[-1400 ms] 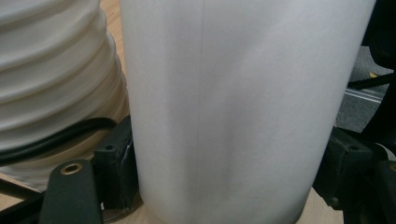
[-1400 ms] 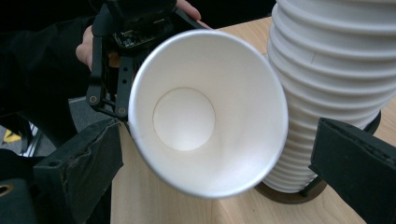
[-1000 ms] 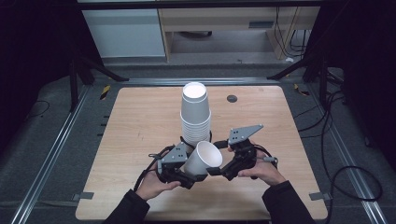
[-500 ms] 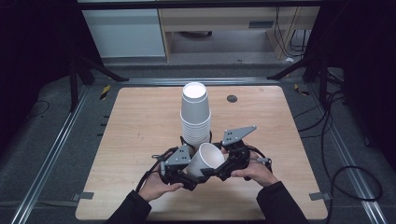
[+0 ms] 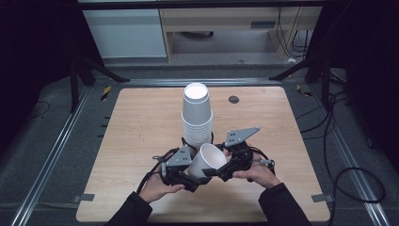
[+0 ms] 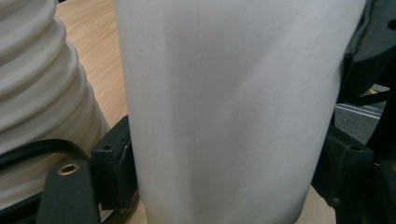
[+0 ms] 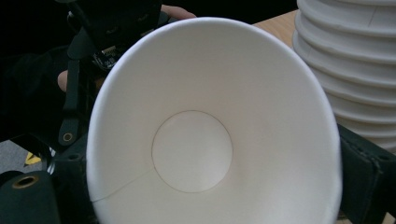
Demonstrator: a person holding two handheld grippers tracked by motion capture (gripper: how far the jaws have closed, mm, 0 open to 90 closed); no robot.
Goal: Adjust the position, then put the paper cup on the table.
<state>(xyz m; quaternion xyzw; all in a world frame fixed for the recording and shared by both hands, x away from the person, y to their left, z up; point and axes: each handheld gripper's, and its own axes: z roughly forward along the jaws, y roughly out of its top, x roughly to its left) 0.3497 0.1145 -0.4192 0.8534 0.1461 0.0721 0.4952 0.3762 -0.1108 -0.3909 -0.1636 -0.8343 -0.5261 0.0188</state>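
Wooden table, lower centre | paper cup tilted, mouth toward right gripper | both grippers, left gripper included, clamp it | stack of cups just behind.

Cup crowds both gripper views; jaw contact hard to read

In the left gripper view the white paper cup runs off at 12 and 6 o'clock, covering its jaws. In the right gripper view the cup stack is cut at 3 o'clock, jaw tips hidden behind the cup.
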